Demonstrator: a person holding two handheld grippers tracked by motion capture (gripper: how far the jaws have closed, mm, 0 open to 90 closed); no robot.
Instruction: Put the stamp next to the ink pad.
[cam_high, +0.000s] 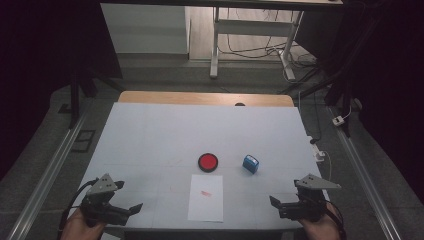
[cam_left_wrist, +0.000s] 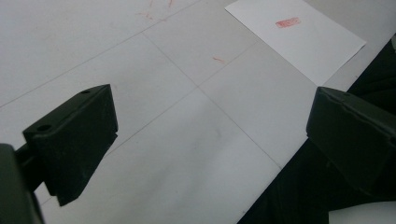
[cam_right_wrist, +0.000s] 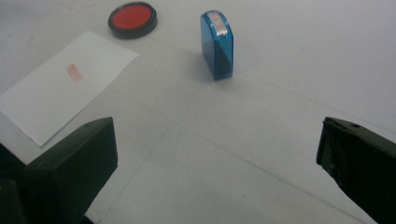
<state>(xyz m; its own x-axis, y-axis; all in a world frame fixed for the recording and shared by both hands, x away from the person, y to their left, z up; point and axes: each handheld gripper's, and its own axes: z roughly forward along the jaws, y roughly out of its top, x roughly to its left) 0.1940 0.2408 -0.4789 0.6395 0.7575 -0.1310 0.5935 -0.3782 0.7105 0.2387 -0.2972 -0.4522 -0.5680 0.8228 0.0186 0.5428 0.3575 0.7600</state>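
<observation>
The right gripper (cam_high: 278, 205) hovers at the table's (cam_high: 150, 135) near right corner, jaws spread wide and holding nothing; the blue stamp (cam_high: 251, 164) stands upright ahead of it and toward the middle, well apart. The left gripper (cam_high: 131, 210) sits at the near left corner, likewise released and empty. There is 1 stamp, 1 round red ink pad (cam_high: 208, 162) just left of it, and 1 white paper sheet (cam_high: 206, 197) bearing 1 red imprint (cam_high: 205, 192), lying between the 2 grippers.
</observation>
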